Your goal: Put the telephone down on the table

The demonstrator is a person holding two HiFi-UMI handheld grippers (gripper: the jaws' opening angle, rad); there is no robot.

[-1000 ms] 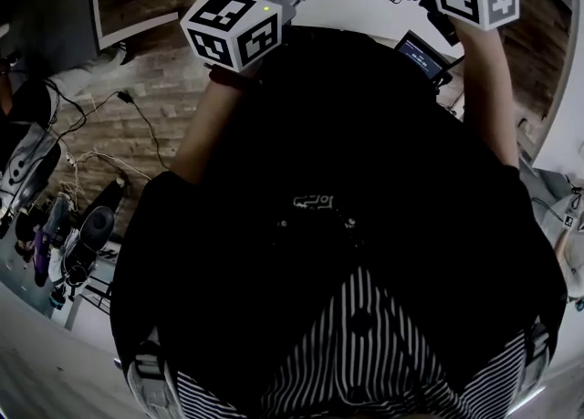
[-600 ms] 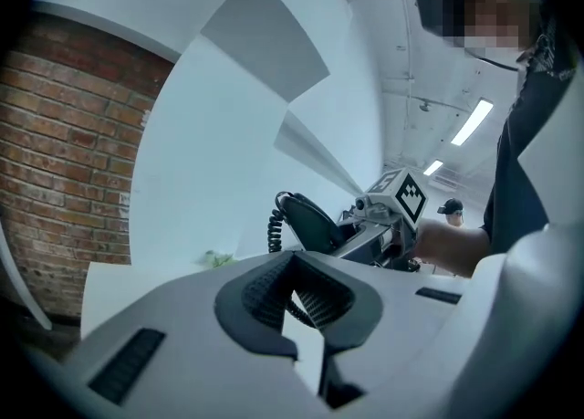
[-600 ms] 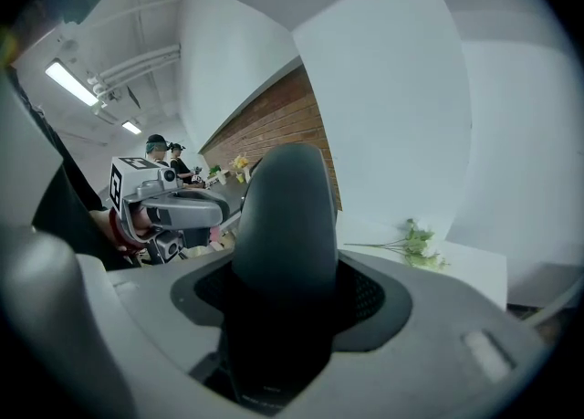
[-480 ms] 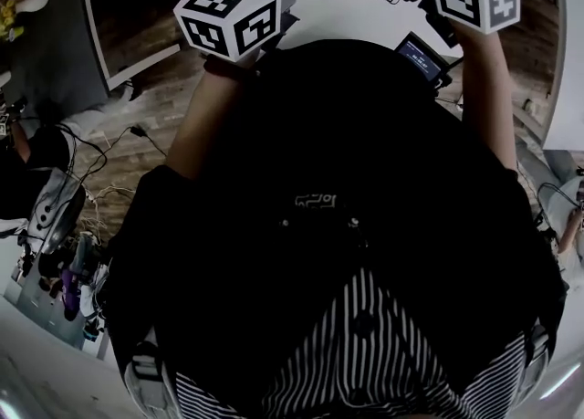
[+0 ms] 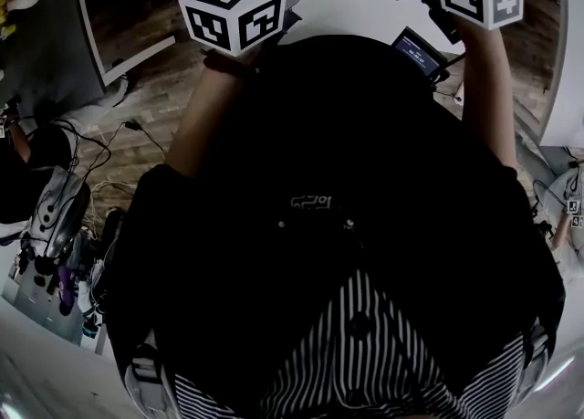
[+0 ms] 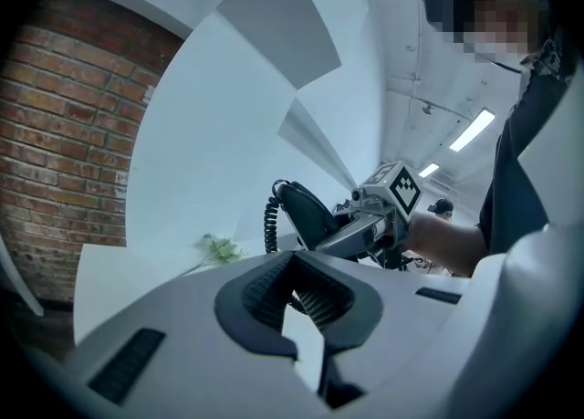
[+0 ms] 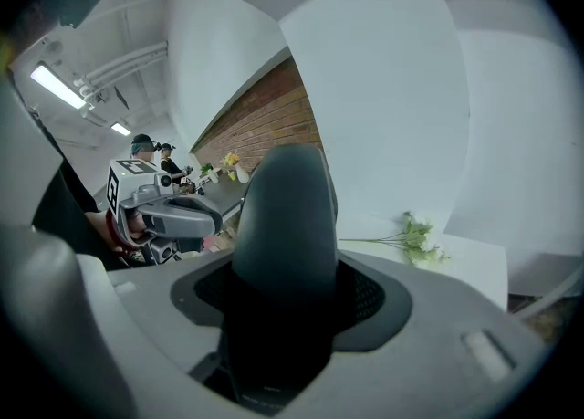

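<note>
The dark telephone handset (image 7: pixel 283 216) was gripped between the widely spread jaws of the right gripper (image 7: pixel 287 294), which was tilted downward and held above the white table (image 7: pixel 456 267). The left gripper (image 6: pixel 297 294) was held beside it, jaws slightly parted and empty, with the coiled cord (image 6: pixel 270 225) seen beyond. Farther off, a green sprig (image 7: pixel 411 236) was laid on the table before a brick wall (image 6: pixel 64 134).

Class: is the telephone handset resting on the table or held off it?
Held off it: the handset is clamped in the right gripper, and the left gripper view shows it raised above the white table.
</note>
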